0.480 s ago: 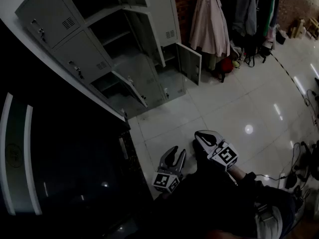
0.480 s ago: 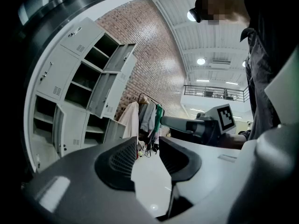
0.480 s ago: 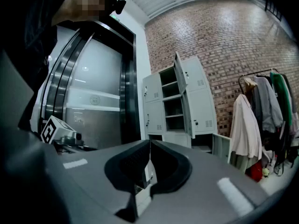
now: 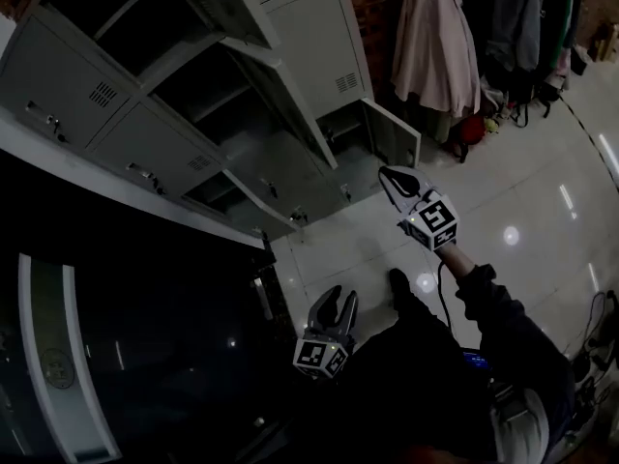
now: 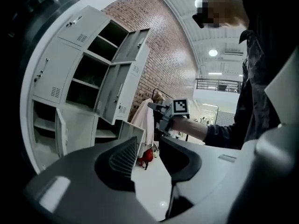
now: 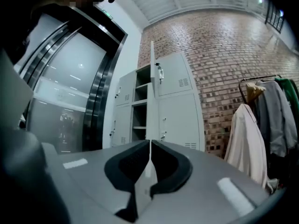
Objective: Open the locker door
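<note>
A grey locker bank [image 4: 193,114] fills the upper left of the head view, with several doors swung open and some shut. The bottom right door [image 4: 395,135] stands ajar. My right gripper [image 4: 390,176] is raised in front of the lower lockers, jaws shut on nothing and touching no door. In the right gripper view it [image 6: 150,143] points at the lockers, where an open door edge [image 6: 152,78] stands beside shut doors [image 6: 180,120]. My left gripper [image 4: 337,303] hangs low near the person's body, open and empty; the left gripper view shows floor between its jaws [image 5: 148,141].
A coat rack with a pale pink coat [image 4: 435,46] and dark jackets stands right of the lockers, with a red bag [image 4: 469,129] below it. A dark glass panel [image 4: 116,356] runs along the left. White glossy floor tiles [image 4: 522,220] spread to the right.
My right gripper has risen from beside the left one up toward the lower lockers. The head view has shifted, bringing the lockers closer. The left gripper has barely moved.
</note>
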The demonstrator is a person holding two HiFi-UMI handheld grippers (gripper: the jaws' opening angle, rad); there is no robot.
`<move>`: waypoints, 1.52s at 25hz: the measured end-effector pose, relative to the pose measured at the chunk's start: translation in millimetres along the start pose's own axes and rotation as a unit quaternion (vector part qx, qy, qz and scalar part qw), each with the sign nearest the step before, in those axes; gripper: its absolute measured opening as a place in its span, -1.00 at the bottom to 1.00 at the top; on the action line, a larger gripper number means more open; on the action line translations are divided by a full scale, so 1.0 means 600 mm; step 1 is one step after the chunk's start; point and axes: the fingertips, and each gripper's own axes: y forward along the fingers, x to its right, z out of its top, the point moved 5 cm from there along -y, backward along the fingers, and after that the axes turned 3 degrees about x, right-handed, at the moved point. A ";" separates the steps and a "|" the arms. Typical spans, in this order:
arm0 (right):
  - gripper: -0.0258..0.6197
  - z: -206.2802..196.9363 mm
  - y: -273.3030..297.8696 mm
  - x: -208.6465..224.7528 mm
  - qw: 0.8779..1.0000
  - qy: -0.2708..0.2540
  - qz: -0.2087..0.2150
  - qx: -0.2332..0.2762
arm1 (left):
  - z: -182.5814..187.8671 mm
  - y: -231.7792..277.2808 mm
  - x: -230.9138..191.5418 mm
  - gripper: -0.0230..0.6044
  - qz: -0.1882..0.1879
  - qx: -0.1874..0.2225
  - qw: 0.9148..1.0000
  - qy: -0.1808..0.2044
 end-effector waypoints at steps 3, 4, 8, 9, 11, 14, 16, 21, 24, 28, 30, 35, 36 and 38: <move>-0.92 0.022 0.130 0.090 1.000 -0.002 0.012 0.020 | 0.039 0.081 -0.032 -0.45 0.012 0.003 1.000 0.007; -0.90 0.031 0.171 0.114 0.999 -0.007 0.017 0.026 | 0.049 0.107 -0.042 -0.45 0.015 0.006 1.000 0.009; -0.84 0.049 0.333 0.168 0.998 -0.028 0.047 0.035 | 0.070 0.174 -0.074 -0.45 0.029 0.024 0.999 0.015; -0.84 0.050 0.374 0.165 0.997 -0.031 0.061 0.034 | 0.074 0.182 -0.080 -0.45 0.041 0.027 0.999 0.012; -0.83 0.052 0.452 0.152 0.995 -0.040 0.090 0.029 | 0.077 0.194 -0.091 -0.46 0.063 0.032 0.997 0.008; -0.79 0.043 0.541 0.139 0.992 -0.058 0.113 0.011 | 0.070 0.203 -0.115 -0.46 0.078 0.034 0.996 0.017; -0.73 0.036 0.588 0.134 0.991 -0.059 0.121 0.000 | 0.077 0.208 -0.132 -0.46 0.092 0.042 0.995 0.018; -0.78 0.025 0.649 0.113 0.992 -0.077 0.098 -0.014 | 0.078 0.201 -0.159 -0.46 0.132 0.056 0.990 0.014; -0.81 0.018 0.653 0.108 0.995 -0.075 0.073 0.002 | 0.080 0.203 -0.164 -0.47 0.144 0.054 0.988 0.011; -0.83 0.016 0.654 0.108 0.996 -0.055 0.065 0.010 | 0.082 0.212 -0.169 -0.47 0.149 0.049 0.988 0.014; -0.84 0.017 0.655 0.112 0.997 -0.041 0.073 0.005 | 0.102 0.224 -0.164 -0.47 0.143 0.046 0.989 0.015; -0.83 0.020 0.632 0.112 0.993 -0.029 0.111 0.003 | 0.113 0.234 -0.155 -0.47 0.130 0.050 0.990 0.020; -0.83 0.020 0.619 0.109 0.992 -0.026 0.120 0.006 | 0.114 0.235 -0.153 -0.47 0.128 0.050 0.990 0.022; -0.83 0.022 0.585 0.106 0.990 -0.019 0.142 0.017 | 0.116 0.241 -0.152 -0.47 0.123 0.052 0.991 0.028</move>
